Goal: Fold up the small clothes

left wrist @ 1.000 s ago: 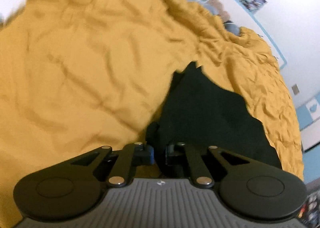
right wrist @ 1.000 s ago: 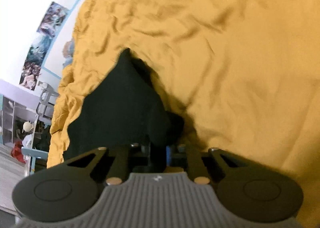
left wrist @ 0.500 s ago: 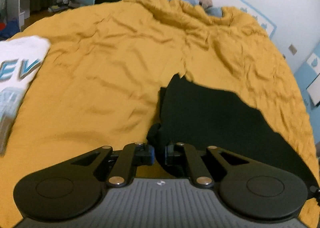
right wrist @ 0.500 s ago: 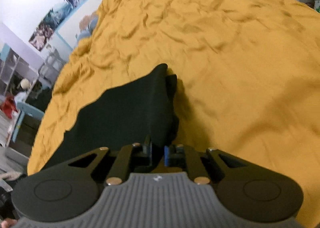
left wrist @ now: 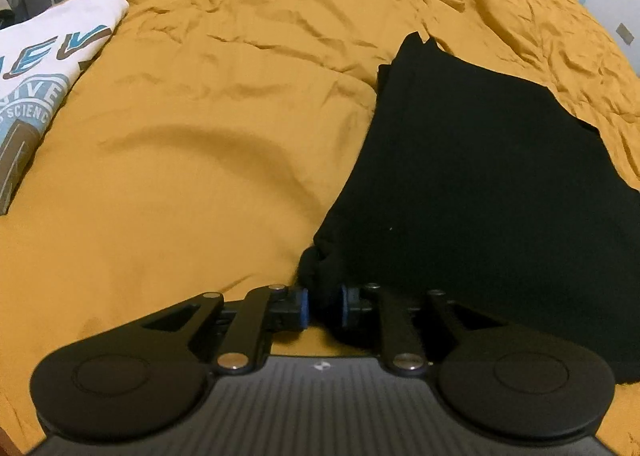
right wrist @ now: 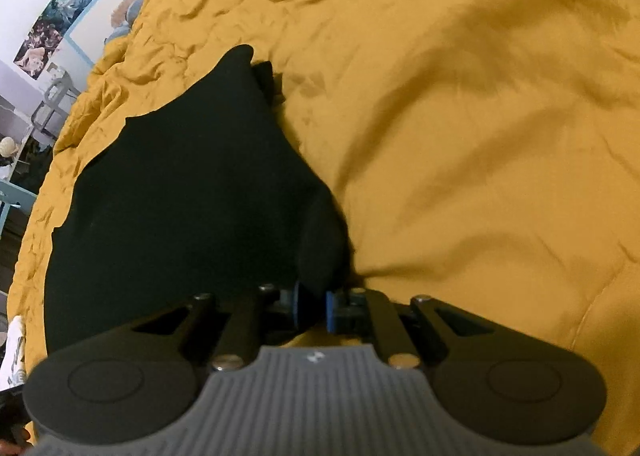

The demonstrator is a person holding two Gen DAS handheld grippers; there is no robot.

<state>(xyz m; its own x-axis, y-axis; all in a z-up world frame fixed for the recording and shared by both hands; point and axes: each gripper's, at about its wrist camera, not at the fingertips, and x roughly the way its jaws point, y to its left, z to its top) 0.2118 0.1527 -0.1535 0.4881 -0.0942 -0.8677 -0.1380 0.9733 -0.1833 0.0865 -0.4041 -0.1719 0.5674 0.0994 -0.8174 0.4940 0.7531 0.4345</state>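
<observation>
Black garment (left wrist: 480, 184) on mustard bedspread (left wrist: 200, 176) — left tongs (left wrist: 323, 306) opening off its corner, right tongs (right wrist: 311, 310) clamping it.

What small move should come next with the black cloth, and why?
Probably open the right gripper too and lift both away. The black cloth already lies flat on the yellow cover; the left gripper is opening, cloth between its pads, while the right one is shut on a corner.
</observation>
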